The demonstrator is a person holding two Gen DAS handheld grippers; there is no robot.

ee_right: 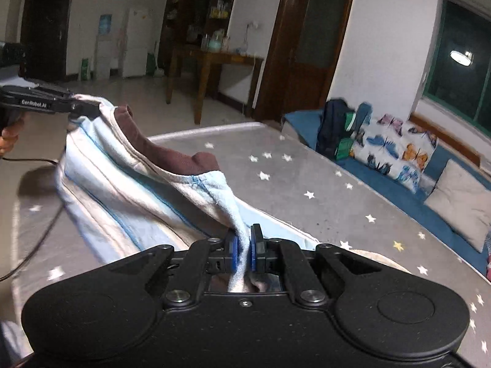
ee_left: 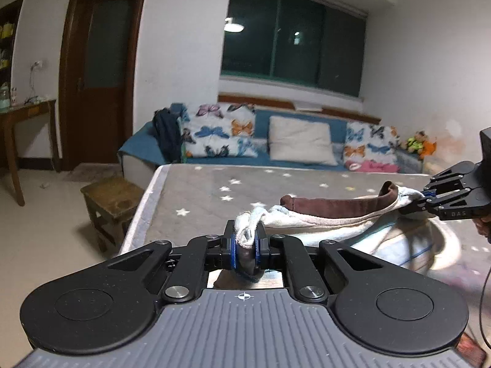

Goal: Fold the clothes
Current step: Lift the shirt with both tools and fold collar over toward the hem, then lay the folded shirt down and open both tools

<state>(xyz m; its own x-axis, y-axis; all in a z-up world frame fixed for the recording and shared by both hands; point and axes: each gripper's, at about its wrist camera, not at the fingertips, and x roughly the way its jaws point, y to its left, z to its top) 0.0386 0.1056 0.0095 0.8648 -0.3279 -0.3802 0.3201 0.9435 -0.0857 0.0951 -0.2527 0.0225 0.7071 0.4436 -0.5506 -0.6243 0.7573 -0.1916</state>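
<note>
Left gripper point(ee_left: 248, 247) in its own wrist view is clamped on a bunched corner of the pale blue-and-white soft cotton garment with a brown ribbed collar point(ee_left: 322, 214), blue pads pinching a thick wad of cloth. The garment spans from there toward the right edge of the grey star-printed bed point(ee_left: 199, 196), where the right gripper point(ee_left: 425, 204) pinches its other shoulder; the letters "DAS" show faintly on that gripper's side. The cloth sags between the two holds with the collar drooping, and its lower part trails blurred toward the bed, so I judge it light, limp and unable to hold any shape by itself.

From the right wrist view, the right gripper point(ee_right: 244, 253) is closed on a thin twisted strip of the garment point(ee_right: 129, 190) over the bed's near edge. Across, the left gripper point(ee_right: 78, 109) holds the far shoulder, and its side reads "GenRobot.AI". Seams by the collar look like the firmest places to grip; a thin pinch like this one could slip if the cloth is pulled taut.
</note>
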